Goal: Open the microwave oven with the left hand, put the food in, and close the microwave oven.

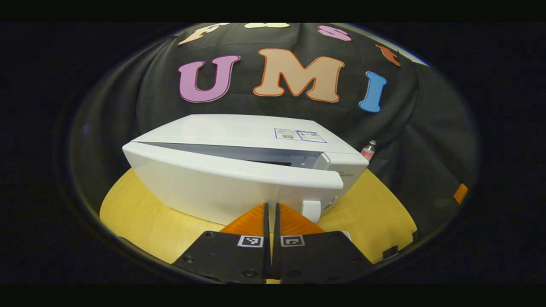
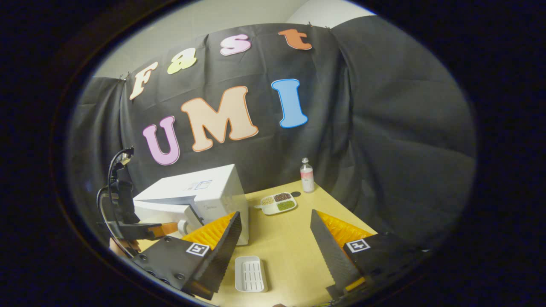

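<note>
The white microwave (image 1: 239,170) stands on the wooden table with its door (image 1: 222,192) ajar, a dark gap showing along the door's top edge. My left gripper (image 1: 271,209) is shut right in front of the door, just left of the white handle (image 1: 311,210); nothing shows between its fingers. The right gripper view has the microwave (image 2: 213,187) at left with the left gripper (image 2: 170,228) at its door. The food, a white divided plate (image 2: 278,202) of grains and beans, lies right of the microwave. My right gripper (image 2: 275,238) hangs open above the table, holding nothing.
A small white ribbed tray (image 2: 251,273) lies on the table (image 2: 290,247) between my right gripper's fingers. A plastic bottle (image 2: 306,175) stands at the table's back edge near the cloth wall, and shows as bottle (image 1: 368,150) behind the microwave.
</note>
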Tool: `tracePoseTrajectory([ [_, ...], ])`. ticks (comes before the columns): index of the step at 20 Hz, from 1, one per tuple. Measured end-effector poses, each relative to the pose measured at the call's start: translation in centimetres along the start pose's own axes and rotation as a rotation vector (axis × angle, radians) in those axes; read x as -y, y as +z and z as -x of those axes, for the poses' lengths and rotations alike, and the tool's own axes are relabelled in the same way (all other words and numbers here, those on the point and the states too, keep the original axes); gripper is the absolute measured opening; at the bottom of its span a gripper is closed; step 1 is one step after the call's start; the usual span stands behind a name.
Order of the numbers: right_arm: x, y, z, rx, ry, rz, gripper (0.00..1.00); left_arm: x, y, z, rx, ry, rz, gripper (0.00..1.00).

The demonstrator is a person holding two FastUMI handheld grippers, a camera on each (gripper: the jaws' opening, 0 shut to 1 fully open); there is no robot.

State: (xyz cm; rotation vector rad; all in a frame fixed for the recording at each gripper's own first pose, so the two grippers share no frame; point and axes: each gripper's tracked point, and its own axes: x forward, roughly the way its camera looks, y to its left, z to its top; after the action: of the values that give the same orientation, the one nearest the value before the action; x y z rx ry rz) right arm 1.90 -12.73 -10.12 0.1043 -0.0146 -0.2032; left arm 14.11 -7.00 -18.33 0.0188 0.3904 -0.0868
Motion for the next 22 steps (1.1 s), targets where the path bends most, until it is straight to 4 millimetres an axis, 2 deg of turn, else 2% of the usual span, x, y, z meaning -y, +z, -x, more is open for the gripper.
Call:
tracePoseTrajectory([
  [7,-0.6,0.2,-0.4,0.005,0.027,-0.012,0.92,0.9,1.8,-1.5,0.033,0.015,0.022,0.01],
  [10,0.0,0.5,-0.6,0.017,0.016,-0.024,0.91,1.1,2.2,-2.1,0.044,0.019,0.036,0.0],
  [14,0.4,0.6,-0.8,0.019,-0.001,-0.038,0.91,1.1,2.2,-2.3,0.043,0.011,0.063,0.01],
  [18,-0.3,0.1,-1.2,0.001,0.008,-0.038,0.92,1.0,2.1,-2.4,0.042,0.01,0.067,0.03],
  [19,-0.4,0.0,-1.3,-0.003,0.011,-0.035,0.92,1.0,2.2,-2.4,0.043,0.011,0.064,0.0],
  [21,-0.7,-0.1,-1.4,-0.008,0.014,-0.033,0.92,0.9,2.2,-2.5,0.047,0.01,0.052,0.04],
  [22,-0.7,-0.3,-1.5,-0.013,0.014,-0.034,0.92,0.9,2.2,-2.5,0.049,0.009,0.052,0.01],
])
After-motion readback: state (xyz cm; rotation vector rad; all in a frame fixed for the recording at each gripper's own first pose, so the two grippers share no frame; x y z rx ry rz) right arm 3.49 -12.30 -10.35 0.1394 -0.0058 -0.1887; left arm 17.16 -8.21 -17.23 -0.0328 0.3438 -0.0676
